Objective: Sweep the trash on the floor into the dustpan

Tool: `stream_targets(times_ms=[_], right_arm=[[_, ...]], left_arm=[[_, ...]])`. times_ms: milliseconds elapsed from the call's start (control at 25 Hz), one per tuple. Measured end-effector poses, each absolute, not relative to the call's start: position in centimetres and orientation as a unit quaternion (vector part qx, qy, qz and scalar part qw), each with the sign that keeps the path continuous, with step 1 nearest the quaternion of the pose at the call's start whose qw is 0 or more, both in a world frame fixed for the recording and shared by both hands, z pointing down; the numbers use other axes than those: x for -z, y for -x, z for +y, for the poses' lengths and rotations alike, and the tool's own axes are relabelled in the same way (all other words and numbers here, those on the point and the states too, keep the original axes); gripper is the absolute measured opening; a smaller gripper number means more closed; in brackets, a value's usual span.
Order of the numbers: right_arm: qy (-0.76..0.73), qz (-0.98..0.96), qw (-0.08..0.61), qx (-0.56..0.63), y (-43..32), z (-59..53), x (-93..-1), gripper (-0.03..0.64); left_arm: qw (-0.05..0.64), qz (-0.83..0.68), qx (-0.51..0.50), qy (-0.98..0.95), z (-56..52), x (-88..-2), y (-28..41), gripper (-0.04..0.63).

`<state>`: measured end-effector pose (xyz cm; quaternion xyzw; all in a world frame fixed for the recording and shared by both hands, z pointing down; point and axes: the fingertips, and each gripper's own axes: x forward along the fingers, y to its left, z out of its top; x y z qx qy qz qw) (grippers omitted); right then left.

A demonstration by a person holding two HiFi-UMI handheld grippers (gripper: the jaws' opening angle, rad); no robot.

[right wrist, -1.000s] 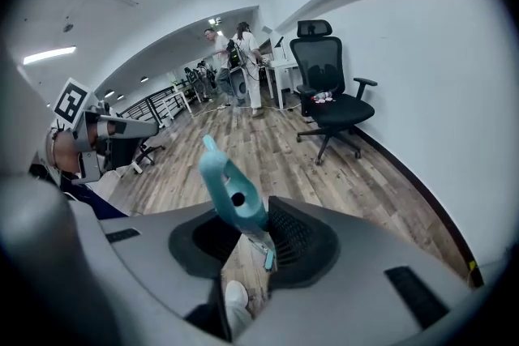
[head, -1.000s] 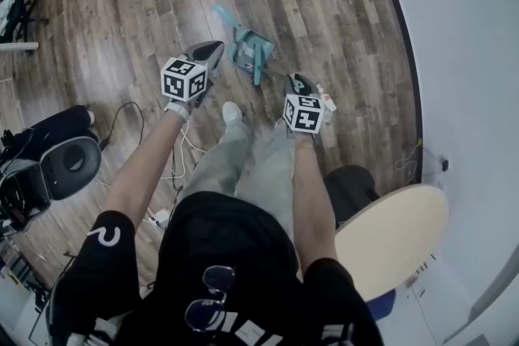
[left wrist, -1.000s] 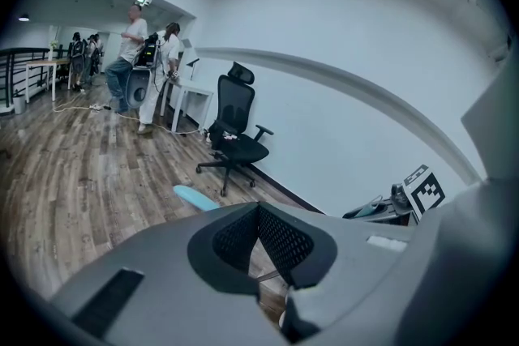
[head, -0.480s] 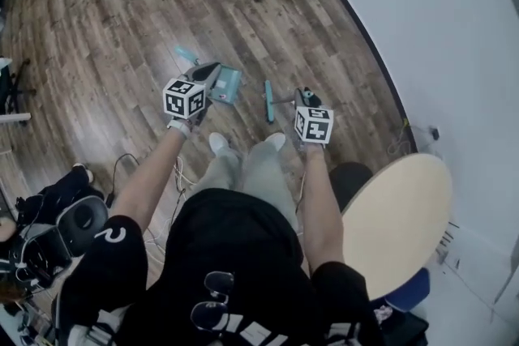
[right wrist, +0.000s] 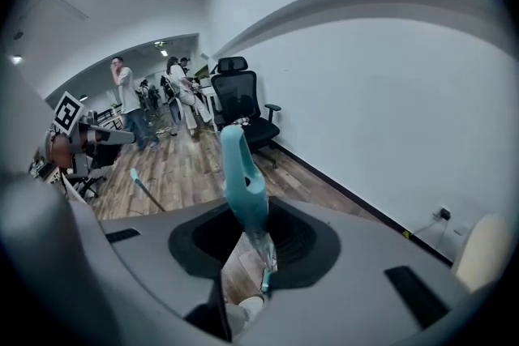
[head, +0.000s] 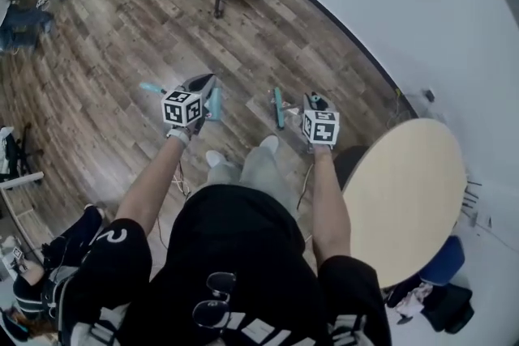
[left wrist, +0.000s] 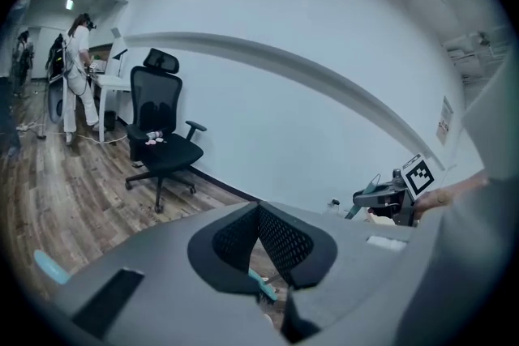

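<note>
**Both tools in hand, trash not located**

Grips the teal dustpan in the left gripper, well left of the round table. Shows only a thin teal edge between the closed jaws in the left gripper view, with the pan's handle tip poking out on the side away from the table.

Clamps the teal brush in the right gripper, just off the table's left edge. Pinches it low on the handle, near the pale bristles, with the handle standing up past the jaws.

Carries both clear of the wood floor. Cannot make out any trash on the boards left of the table.

Judged light, stiff, smooth plastic, with soft bristles. Likely to swivel in a thin-edge pinch, so better taken on the handles. Should need the pan lip set flat to the floor.
</note>
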<state>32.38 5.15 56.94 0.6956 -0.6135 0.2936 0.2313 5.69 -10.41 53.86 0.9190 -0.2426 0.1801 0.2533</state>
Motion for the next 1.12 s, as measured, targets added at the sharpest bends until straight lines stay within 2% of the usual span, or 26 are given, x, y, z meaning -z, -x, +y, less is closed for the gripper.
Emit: stream_targets(times_ms=[680, 920, 1120], right_arm=[[-0.777, -0.486, 0.179, -0.358, -53.1, 16.5, -61.5, 0.087], [-0.790, -0.445, 0.177, -0.384, -56.6, 18.9, -64.8, 0.089], [-0.770, -0.430, 0.191, -0.431, -55.8, 20.7, -70.1, 0.089]], left_arm=[[0.228, -0.104, -0.242, -0.937, -6.0, -55.1, -32.1, -0.003], [0.231, -0.067, -0.262, -0.935, -4.6, -56.4, -37.9, -0.003], [0.237, -0.049, -0.286, -0.927, -3.7, -58.7, -40.5, -0.003]])
